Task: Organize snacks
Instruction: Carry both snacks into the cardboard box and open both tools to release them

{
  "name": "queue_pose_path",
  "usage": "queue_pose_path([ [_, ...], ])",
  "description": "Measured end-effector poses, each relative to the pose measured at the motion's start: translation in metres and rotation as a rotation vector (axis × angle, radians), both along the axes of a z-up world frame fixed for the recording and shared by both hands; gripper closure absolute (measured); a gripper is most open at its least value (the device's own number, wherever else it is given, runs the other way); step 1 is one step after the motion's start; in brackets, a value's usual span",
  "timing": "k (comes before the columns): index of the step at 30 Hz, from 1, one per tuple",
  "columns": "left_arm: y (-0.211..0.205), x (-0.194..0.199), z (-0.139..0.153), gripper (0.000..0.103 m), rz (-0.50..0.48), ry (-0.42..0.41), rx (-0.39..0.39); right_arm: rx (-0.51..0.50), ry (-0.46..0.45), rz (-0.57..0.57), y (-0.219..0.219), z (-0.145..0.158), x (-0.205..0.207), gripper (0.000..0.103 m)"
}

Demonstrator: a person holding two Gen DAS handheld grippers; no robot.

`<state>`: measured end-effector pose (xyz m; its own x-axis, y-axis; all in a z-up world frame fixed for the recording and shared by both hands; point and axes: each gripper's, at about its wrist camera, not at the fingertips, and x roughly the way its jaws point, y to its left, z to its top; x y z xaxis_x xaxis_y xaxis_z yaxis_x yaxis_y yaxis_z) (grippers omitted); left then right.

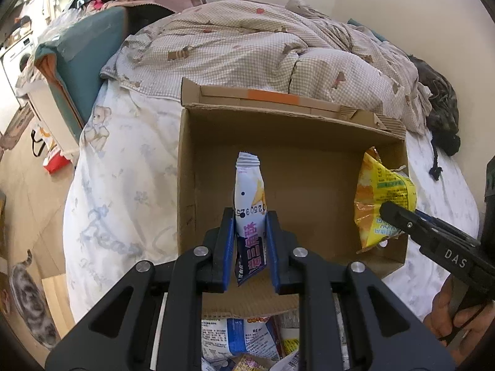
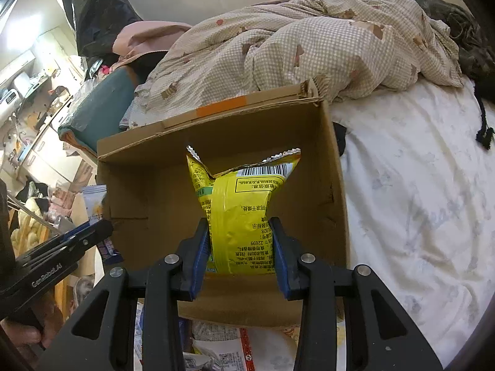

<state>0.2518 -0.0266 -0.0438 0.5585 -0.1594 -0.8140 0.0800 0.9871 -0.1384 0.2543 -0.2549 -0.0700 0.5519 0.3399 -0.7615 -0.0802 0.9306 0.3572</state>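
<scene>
An open cardboard box point(image 1: 309, 142) stands on the bed; it also shows in the right wrist view point(image 2: 148, 185). My left gripper point(image 1: 250, 216) is shut on a white and purple snack packet point(image 1: 249, 185) and holds it above the box's inside. My right gripper point(image 2: 239, 225) is shut on a yellow snack bag point(image 2: 241, 204), held over the box. The yellow bag point(image 1: 383, 191) and the right gripper's fingers point(image 1: 402, 219) show at the box's right wall in the left wrist view. The left gripper's fingers point(image 2: 77, 238) show at the left in the right wrist view.
A pile of loose snack packets point(image 1: 244, 340) lies in front of the box's near wall, also seen in the right wrist view point(image 2: 222, 349). A rumpled checked quilt point(image 1: 247, 46) lies behind the box. A cat point(image 1: 27, 296) stands on the floor at the left.
</scene>
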Motion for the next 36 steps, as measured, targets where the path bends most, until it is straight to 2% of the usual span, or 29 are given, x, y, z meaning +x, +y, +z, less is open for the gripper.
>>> queue_pose_path([
  [5, -0.006, -0.001, 0.003, 0.085, -0.018, -0.013, 0.024, 0.019, 0.018, 0.006, 0.002, -0.004, 0.003, 0.063],
  [7, -0.006, -0.002, 0.006, 0.082, -0.007, -0.019, 0.023, 0.021, 0.008, 0.011, 0.004, -0.002, 0.002, 0.062],
  [9, -0.006, -0.002, 0.009, 0.059, 0.004, -0.031, 0.026, 0.02, -0.001, 0.013, 0.006, 0.001, 0.002, 0.062],
  [11, -0.006, -0.005, 0.014, 0.05, 0.015, -0.059, 0.033, 0.031, -0.007, 0.011, 0.006, 0.002, 0.002, 0.061],
  [13, -0.006, -0.007, 0.018, 0.047, 0.015, -0.083, 0.046, 0.031, -0.008, 0.009, 0.007, 0.002, 0.002, 0.061],
  [15, -0.006, -0.007, 0.019, 0.033, 0.005, -0.088, 0.046, 0.03, -0.006, -0.003, 0.006, 0.002, 0.003, 0.056],
  [17, -0.004, -0.009, 0.021, 0.024, 0.012, -0.098, 0.024, 0.035, -0.004, -0.016, 0.005, 0.002, 0.004, 0.035],
  [18, -0.002, -0.009, 0.021, 0.019, 0.017, -0.102, 0.014, 0.039, -0.004, -0.02, 0.004, 0.002, 0.004, 0.031],
  [20, 0.0, -0.009, 0.021, 0.017, 0.03, -0.104, 0.003, 0.032, -0.017, -0.031, 0.004, 0.004, 0.003, 0.023],
  [27, 0.002, -0.014, 0.019, 0.017, 0.037, -0.099, 0.001, 0.005, -0.039, -0.014, 0.01, 0.01, 0.003, 0.023],
  [36, 0.013, -0.036, 0.034, 0.016, 0.046, -0.155, -0.016, 0.071, -0.009, -0.012, 0.007, 0.014, -0.01, 0.023],
])
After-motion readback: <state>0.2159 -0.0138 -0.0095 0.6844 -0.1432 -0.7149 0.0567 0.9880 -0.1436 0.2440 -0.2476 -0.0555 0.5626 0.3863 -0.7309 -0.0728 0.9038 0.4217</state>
